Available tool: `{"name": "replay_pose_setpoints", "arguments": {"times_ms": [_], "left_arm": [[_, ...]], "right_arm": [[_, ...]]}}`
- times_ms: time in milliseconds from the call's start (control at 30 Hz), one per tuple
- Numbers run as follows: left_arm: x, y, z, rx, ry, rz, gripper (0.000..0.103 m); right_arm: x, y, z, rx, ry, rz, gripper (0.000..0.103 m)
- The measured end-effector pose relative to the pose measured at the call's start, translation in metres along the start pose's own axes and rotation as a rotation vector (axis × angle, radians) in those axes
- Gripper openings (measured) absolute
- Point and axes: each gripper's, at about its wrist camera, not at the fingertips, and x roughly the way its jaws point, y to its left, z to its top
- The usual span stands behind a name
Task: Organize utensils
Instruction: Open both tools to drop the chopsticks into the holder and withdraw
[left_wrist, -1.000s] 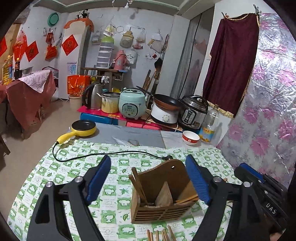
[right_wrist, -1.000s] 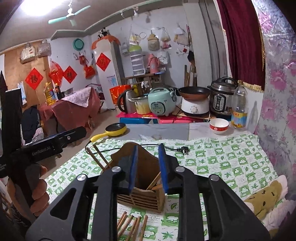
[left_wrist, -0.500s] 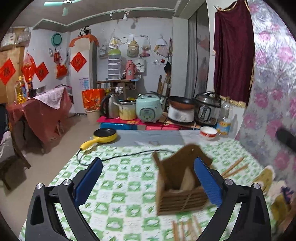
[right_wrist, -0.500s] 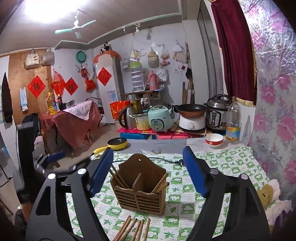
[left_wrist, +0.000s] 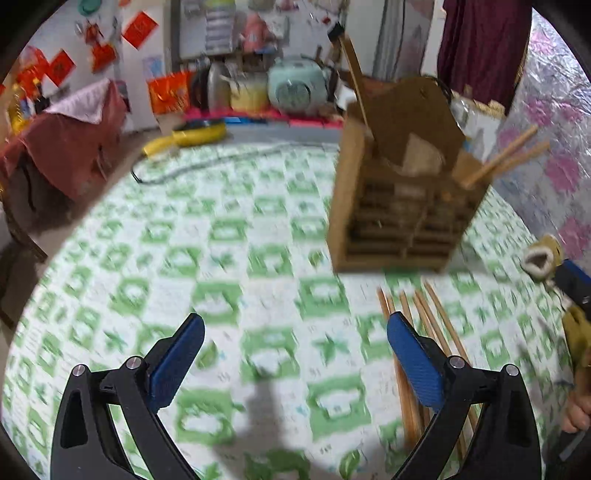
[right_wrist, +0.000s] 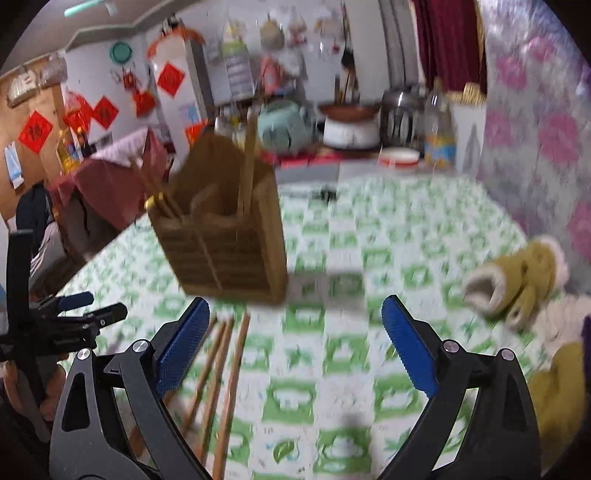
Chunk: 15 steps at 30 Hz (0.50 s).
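Note:
A slatted wooden utensil holder (left_wrist: 399, 206) (right_wrist: 229, 236) stands on the green-checked tablecloth (left_wrist: 258, 258), with a few chopsticks (left_wrist: 506, 155) (right_wrist: 249, 162) sticking out of its compartments. Several loose chopsticks (left_wrist: 424, 321) (right_wrist: 225, 365) lie on the cloth in front of it. My left gripper (left_wrist: 295, 332) hangs open over bare cloth, its right finger above the loose chopsticks. My right gripper (right_wrist: 295, 310) is to the right of them, jaws opening wide with nothing between them. Both views are motion-blurred.
A furry yellow slipper (right_wrist: 517, 280) (left_wrist: 543, 254) lies at the table's right side. At the far end are a black power cord (left_wrist: 207, 166), a yellow pan (left_wrist: 195, 134), a red-and-white bowl (right_wrist: 399, 157) and a bottle (right_wrist: 437, 125). The table edge curves off on the left.
Both grippers have dropped and tipped down toward the cloth, so the holder sits higher in both views. The right jaws have gone from nearly shut to wide. The left jaws spread slightly.

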Motion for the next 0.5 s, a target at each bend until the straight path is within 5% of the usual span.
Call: {"name": "replay_pose_setpoints", "arguments": {"times_ms": [300, 500], "left_arm": [[0.011, -0.009, -0.021, 0.058, 0.087, -0.032, 0.097], [0.02, -0.02, -0.029, 0.116, 0.142, -0.054, 0.097]], "right_arm": [[0.018, 0.003, -0.03, -0.037, 0.116, -0.026, 0.091], [0.017, -0.003, -0.03, -0.015, 0.113, -0.025, 0.091]]}}
